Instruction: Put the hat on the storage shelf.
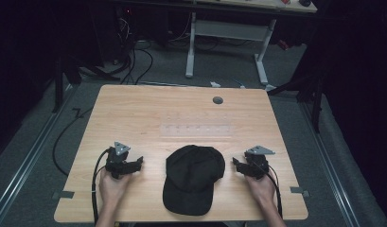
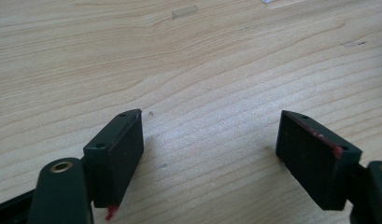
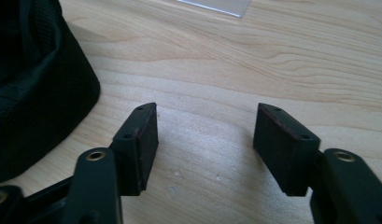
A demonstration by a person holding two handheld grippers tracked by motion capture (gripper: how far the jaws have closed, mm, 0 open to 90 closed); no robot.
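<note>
The black cap (image 1: 193, 177) lies in the middle of the wooden surface (image 1: 148, 113) between the left gripper (image 1: 132, 163) and right gripper (image 1: 238, 165), both with fingers wide apart and empty; soft and light, it is probably best pinched at its stiff brim.

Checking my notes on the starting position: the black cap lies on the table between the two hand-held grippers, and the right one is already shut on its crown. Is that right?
Not quite. The black cap does lie on the table between the left hand-held gripper and the right hand-held gripper, but the right one is open and grips nothing. The right gripper view shows its jaws apart over bare wood, with the cap off to the side.
</note>
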